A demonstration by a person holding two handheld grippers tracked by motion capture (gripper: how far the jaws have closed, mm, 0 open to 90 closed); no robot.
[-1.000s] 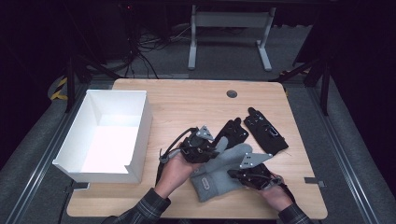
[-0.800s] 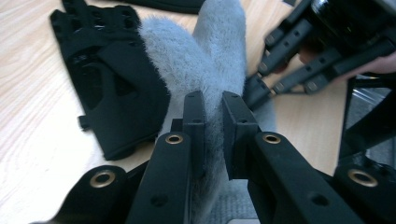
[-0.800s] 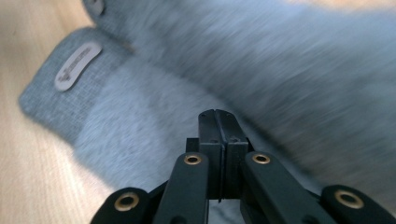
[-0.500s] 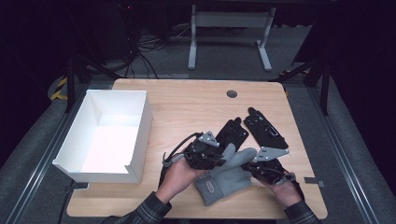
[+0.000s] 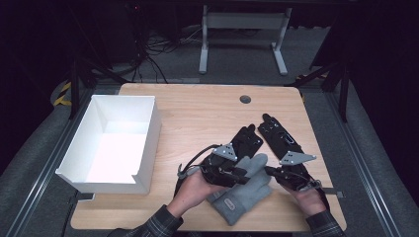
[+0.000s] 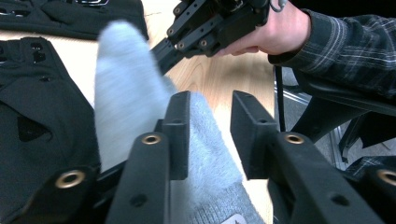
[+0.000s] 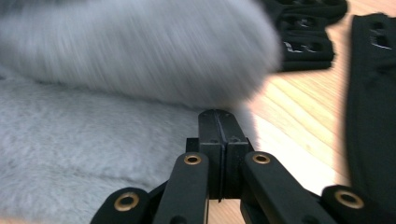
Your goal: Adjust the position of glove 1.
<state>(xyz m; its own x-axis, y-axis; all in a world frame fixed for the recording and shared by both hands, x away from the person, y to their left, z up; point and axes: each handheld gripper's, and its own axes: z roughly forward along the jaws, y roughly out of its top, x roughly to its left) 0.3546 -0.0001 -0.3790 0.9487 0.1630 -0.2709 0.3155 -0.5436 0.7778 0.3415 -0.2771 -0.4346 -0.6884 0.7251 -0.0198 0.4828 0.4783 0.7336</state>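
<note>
Grey fleece glove at the near edge of the wooden worktop, cuff toward the person, fingers pointing away. Left tongs spread apart over its left side, one jaw pressing the pile, nothing pinched between them. Right tongs clenched tight, tips against the glove's right edge; whether any fabric is caught, cannot tell. Just beyond, two black gloves lying flat side by side. Farther left, a white open box near the worktop's left edge.
</note>
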